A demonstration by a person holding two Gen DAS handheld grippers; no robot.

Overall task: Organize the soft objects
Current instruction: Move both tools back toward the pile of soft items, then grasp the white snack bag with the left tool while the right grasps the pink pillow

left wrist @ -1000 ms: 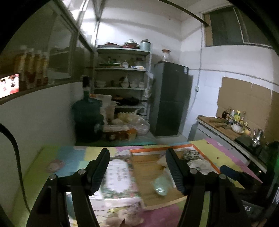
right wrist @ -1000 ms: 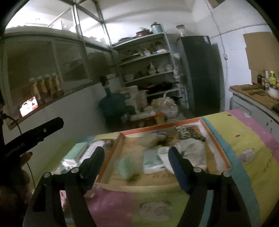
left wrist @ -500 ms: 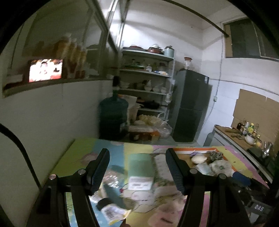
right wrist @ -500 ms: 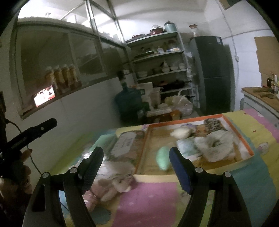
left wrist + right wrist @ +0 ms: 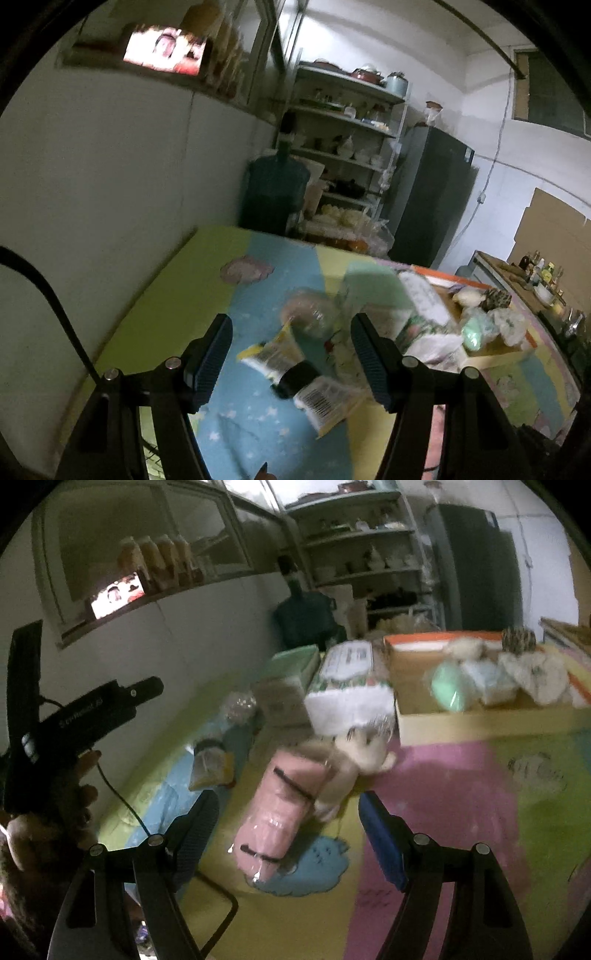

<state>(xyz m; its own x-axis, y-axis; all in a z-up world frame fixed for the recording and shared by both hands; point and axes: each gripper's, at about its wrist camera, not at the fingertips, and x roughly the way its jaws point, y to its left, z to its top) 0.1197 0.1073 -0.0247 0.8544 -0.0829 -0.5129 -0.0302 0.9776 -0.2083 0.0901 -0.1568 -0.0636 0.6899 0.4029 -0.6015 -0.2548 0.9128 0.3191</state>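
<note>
My left gripper (image 5: pixel 291 354) is open and empty above a yellow packet with a black cap (image 5: pixel 295 376) on the play mat. My right gripper (image 5: pixel 288 827) is open and empty just above a pink wrapped bundle (image 5: pixel 280 812) with a small cream plush toy (image 5: pixel 354 760) lying against it. An orange-rimmed cardboard tray (image 5: pixel 480 722) holds a mint-green soft ball (image 5: pixel 448 688), a pale blue pack (image 5: pixel 487 679) and a white fluffy item (image 5: pixel 535 672). The tray also shows in the left wrist view (image 5: pixel 495 350) at the right.
A floral tissue pack (image 5: pixel 349 681), a green box (image 5: pixel 295 661) and a clear plastic bag (image 5: pixel 310 314) lie on the colourful mat (image 5: pixel 177 295). A wall runs along the left. Shelves, a water jug (image 5: pixel 275 192) and a fridge (image 5: pixel 428 195) stand behind. The left gripper's handle (image 5: pixel 85 716) is at left.
Both grippers have swung left and down, away from the tray. The left one now faces the packets on the mat; the right one is now over the pink bundle. Both stay open.
</note>
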